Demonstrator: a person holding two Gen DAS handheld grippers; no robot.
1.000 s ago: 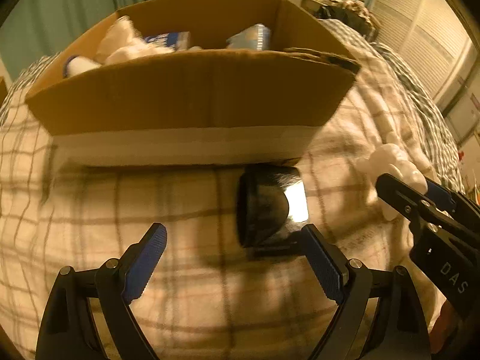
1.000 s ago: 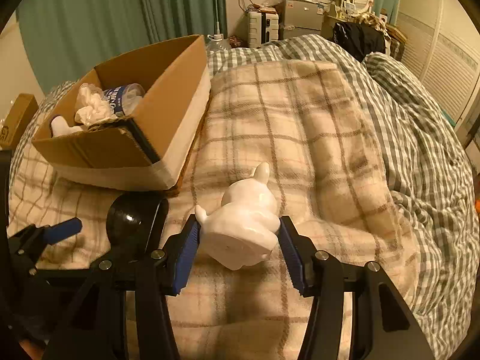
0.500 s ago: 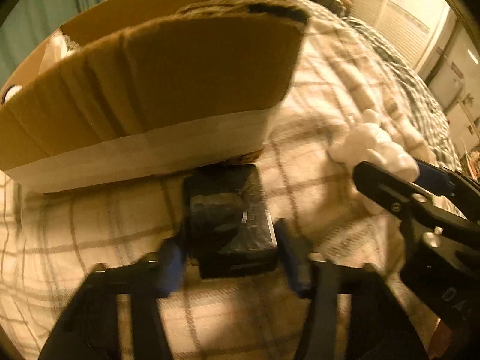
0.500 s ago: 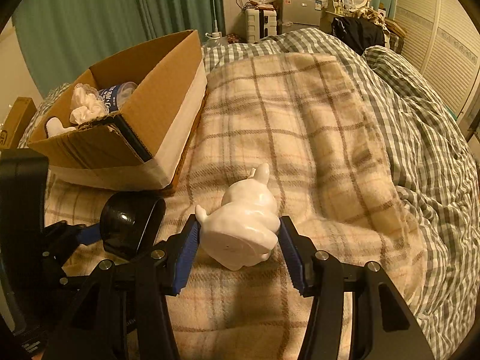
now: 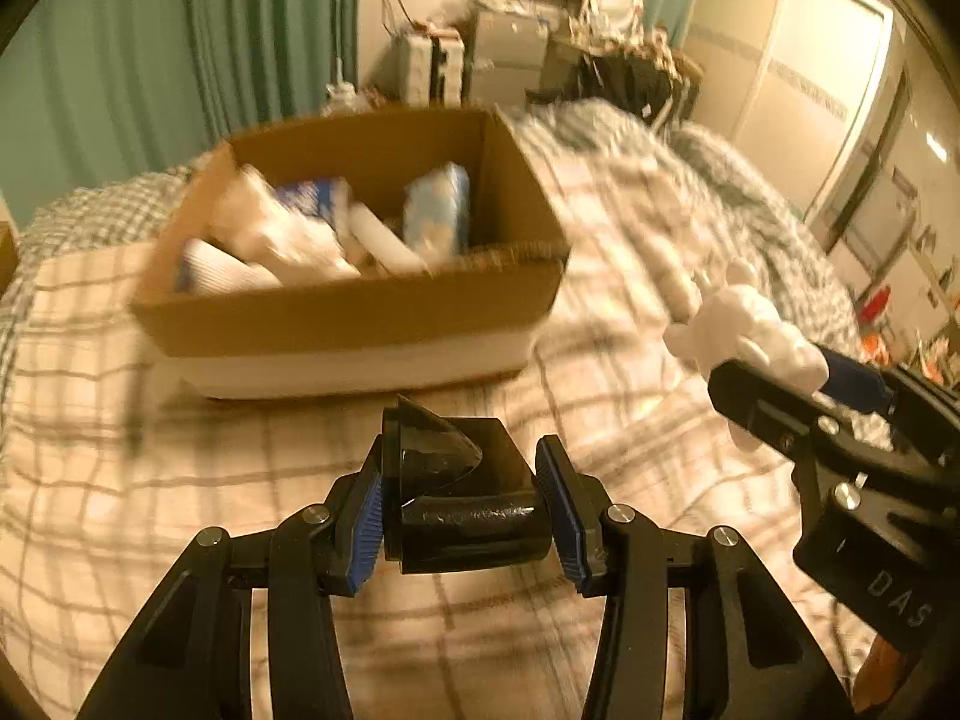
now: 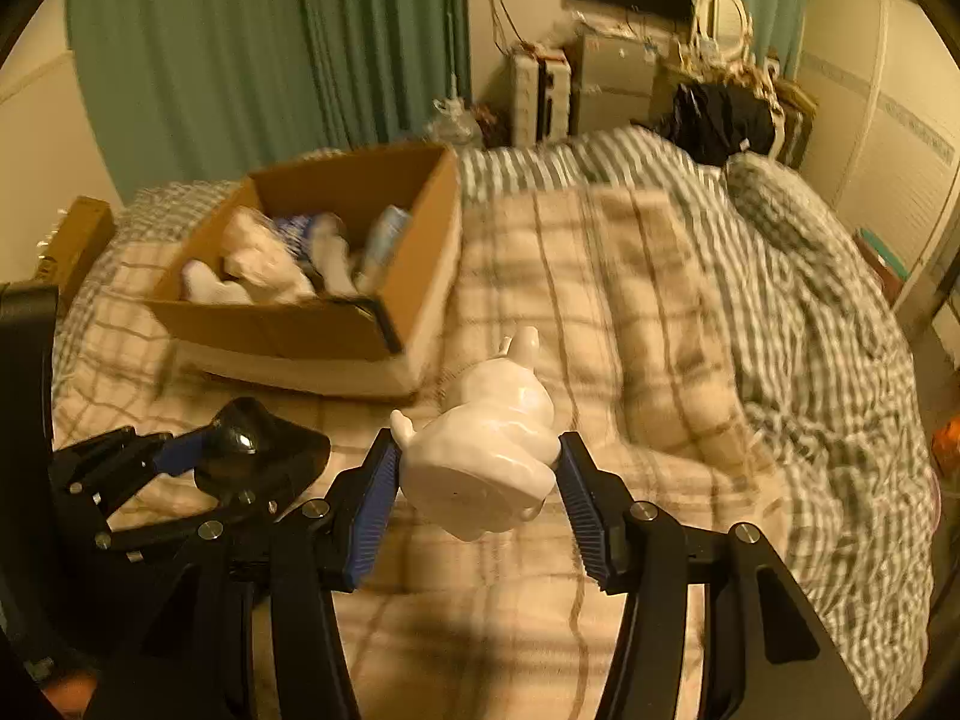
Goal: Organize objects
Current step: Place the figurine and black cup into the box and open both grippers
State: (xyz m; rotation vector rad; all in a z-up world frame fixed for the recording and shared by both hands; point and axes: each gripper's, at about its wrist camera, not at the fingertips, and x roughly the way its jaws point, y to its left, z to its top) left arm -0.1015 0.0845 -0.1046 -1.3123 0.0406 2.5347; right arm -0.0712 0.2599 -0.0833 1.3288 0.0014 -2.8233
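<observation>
A black scoop-like object [image 5: 456,492] — its exact shape unclear — is clamped in the left gripper [image 5: 465,510]; a white figurine [image 6: 480,456] is clamped in the right gripper [image 6: 477,498], both near the cardboard box [image 5: 360,312].

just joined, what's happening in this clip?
A person is tidying items on a bed into a cardboard box. The left gripper is shut on a black glossy object; the right gripper is shut on a white ceramic figurine. Both are held above the plaid blanket, short of the box, which already holds several items.
</observation>
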